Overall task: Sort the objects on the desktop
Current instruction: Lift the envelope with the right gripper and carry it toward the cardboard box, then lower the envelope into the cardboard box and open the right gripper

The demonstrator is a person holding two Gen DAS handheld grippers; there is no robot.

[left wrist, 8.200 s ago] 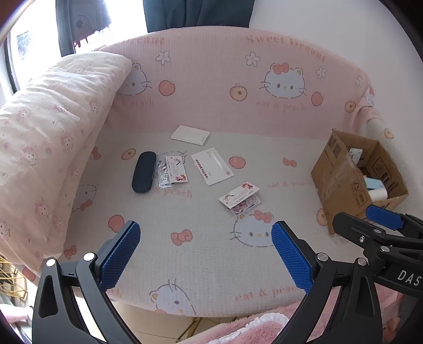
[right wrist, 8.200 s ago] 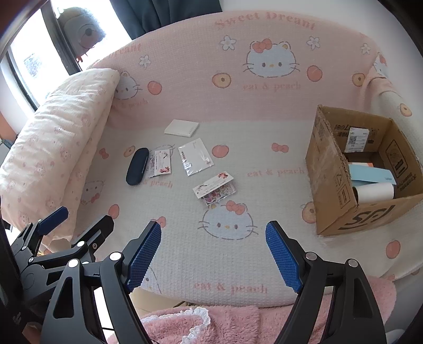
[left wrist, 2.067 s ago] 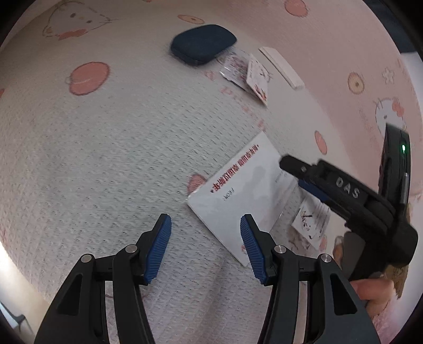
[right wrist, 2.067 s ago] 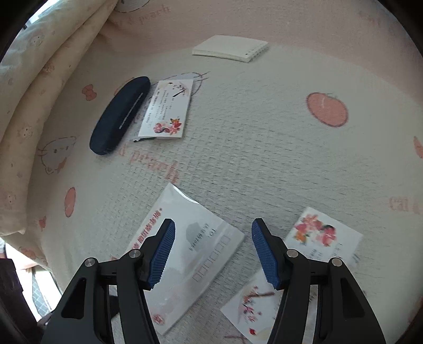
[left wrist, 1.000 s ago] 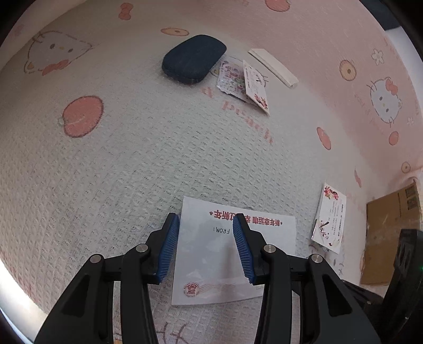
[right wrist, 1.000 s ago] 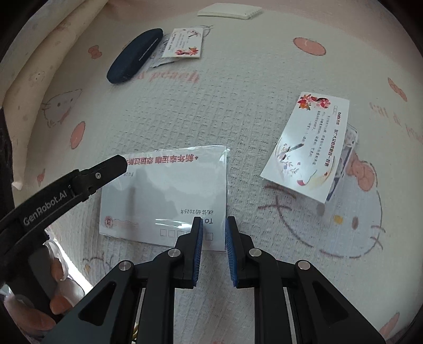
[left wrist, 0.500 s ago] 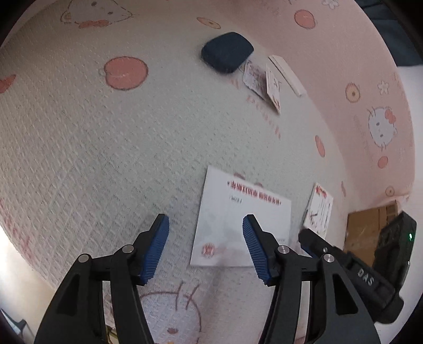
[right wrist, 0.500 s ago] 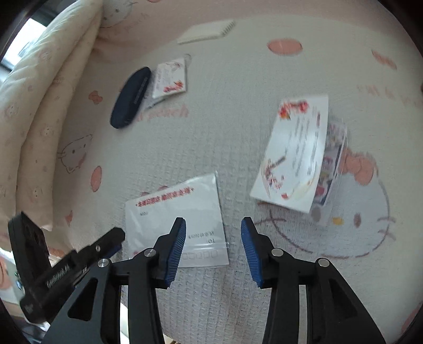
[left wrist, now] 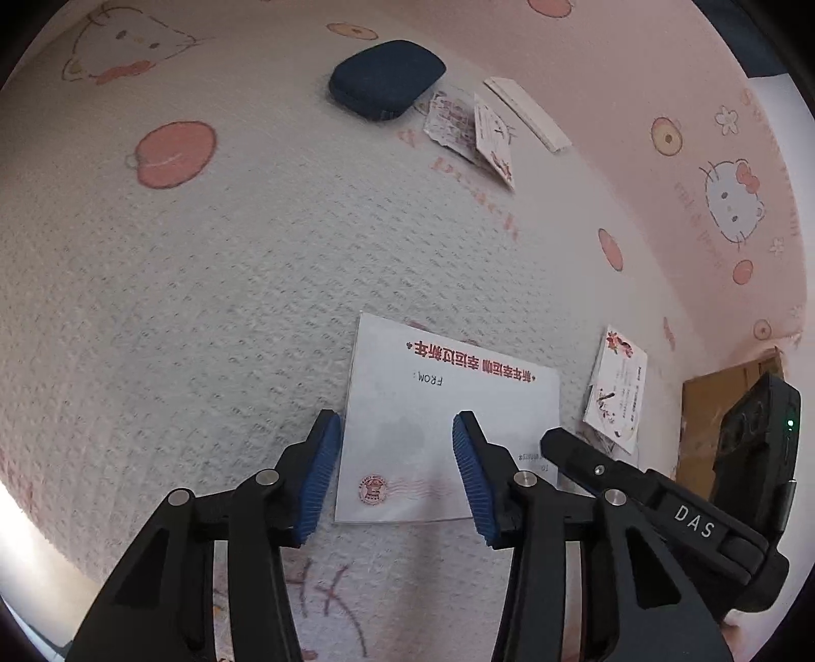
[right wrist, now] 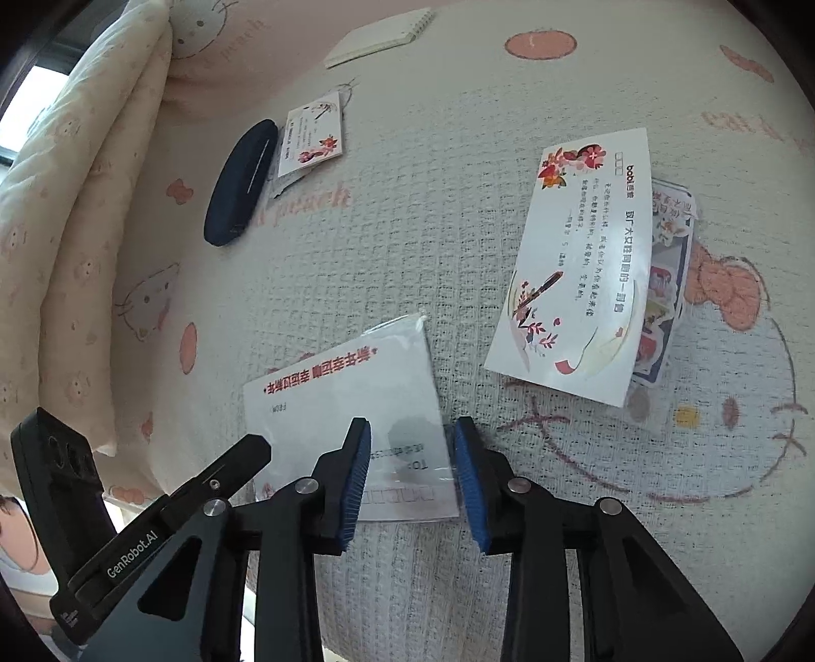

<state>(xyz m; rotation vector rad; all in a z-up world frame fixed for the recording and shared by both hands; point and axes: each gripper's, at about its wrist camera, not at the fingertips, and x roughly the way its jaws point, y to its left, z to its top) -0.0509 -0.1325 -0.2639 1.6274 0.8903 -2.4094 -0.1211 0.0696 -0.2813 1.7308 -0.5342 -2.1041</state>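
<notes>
Left gripper (left wrist: 392, 468): jaws closing, blue pads astride the near left part of the white envelope (left wrist: 448, 422). The pads stand clear of the paper; nothing is clamped. Right gripper (right wrist: 410, 471): jaws likewise closing, astride the envelope's near right corner (right wrist: 351, 407), and likewise gripping nothing. Both tools point steeply down at the same item, one from each end.

The envelope lies flat on the cat-and-peach printed cover (left wrist: 204, 265), in a clear sleeve, with a red line of characters along its far edge and a red stamp mark near the left pads.

Beyond it to the right, a floral card (right wrist: 580, 270) rests tilted over a sticker sheet (right wrist: 667, 265). Farther off, a dark blue case (right wrist: 239, 183) lies beside a second floral card (right wrist: 310, 137); a white notepad (right wrist: 377, 35) sits at the far edge. A quilted pillow (right wrist: 76, 203) borders the left side. A cardboard box (left wrist: 713, 402) shows partly behind the right tool in the left view.
</notes>
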